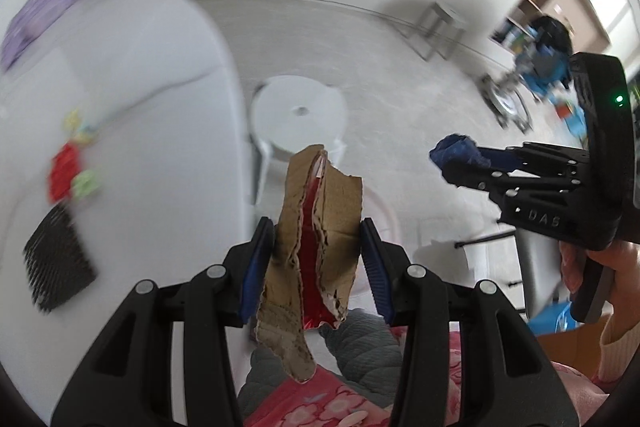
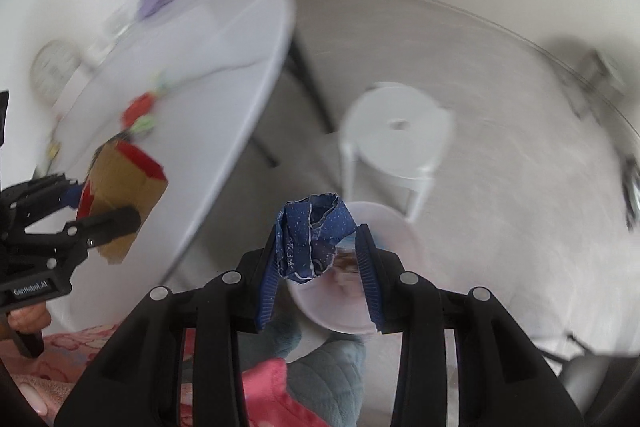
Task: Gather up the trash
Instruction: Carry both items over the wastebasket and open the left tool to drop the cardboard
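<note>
My left gripper [image 1: 318, 239] is shut on a torn piece of brown cardboard with a red inside [image 1: 316, 247], held in the air off the table edge; it also shows in the right wrist view [image 2: 120, 199]. My right gripper [image 2: 320, 247] is shut on a crumpled dark blue paper wad [image 2: 312, 239], held above a translucent round bin [image 2: 384, 227] on the floor. The right gripper with its blue wad [image 1: 456, 151] shows to the right in the left wrist view. More scraps, red [image 1: 64, 171] and green [image 1: 86, 183], lie on the white table [image 1: 152, 75].
A white plastic stool [image 2: 396, 135] stands on the floor beyond the bin. A black mesh item [image 1: 56, 263] and a purple pack [image 1: 36, 15] lie on the table. A grey stool [image 1: 440, 27] and shelves [image 1: 560, 3] stand far right. My legs are below.
</note>
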Motion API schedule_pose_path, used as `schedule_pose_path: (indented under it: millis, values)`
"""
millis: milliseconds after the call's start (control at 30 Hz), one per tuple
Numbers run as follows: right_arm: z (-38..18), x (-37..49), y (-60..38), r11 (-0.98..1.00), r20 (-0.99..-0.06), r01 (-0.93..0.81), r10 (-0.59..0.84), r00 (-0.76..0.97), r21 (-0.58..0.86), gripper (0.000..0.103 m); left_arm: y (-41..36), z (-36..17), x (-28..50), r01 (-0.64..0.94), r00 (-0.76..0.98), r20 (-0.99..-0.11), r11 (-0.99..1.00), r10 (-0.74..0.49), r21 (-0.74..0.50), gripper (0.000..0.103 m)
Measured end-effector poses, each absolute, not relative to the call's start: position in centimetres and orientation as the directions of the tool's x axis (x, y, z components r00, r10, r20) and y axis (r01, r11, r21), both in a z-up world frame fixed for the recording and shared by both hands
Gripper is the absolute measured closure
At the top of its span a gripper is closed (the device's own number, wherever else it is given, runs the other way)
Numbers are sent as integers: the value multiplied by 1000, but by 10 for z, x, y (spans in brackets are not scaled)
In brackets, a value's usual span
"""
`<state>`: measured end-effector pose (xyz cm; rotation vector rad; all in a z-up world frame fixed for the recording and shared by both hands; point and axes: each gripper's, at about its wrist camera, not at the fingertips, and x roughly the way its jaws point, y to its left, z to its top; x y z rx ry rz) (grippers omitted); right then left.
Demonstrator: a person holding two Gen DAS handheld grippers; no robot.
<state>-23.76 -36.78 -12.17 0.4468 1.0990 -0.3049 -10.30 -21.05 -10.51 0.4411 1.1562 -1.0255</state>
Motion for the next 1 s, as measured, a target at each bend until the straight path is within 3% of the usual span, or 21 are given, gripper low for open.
schedule_pose_path:
  millis: [333,733,800,833,867,900,1000]
  values:
    - [-127,-305,-428,816,-903,526,-11,429,240,64,-290,-103,-154,893,29,-910,419,-414,-163,60]
    - [-131,-299,-430,838,-894,462,65,443,290,64,-297,-109,-160,889,31,-929,435,-369,-143,60]
    - [-132,-298,-429,839,-896,459,71,439,291,64,-298,-112,-159,891,21,-932,430,-362,-147,56]
    - [-133,-297,-429,839,-896,459,71,438,290,64,-297,-113,-160,891,15,-934,428,-358,-149,45]
    - [-133,-296,-429,839,-897,459,72,436,291,64,-296,-114,-160,890,22,-936,434,-350,-141,28]
    - [-134,-296,-428,838,-898,461,72,434,290,64,-295,-115,-160,889,32,-938,439,-346,-132,22]
    - [-134,-293,-428,837,-899,464,73,432,291,64,-291,-114,-157,884,47,-939,452,-340,-120,14]
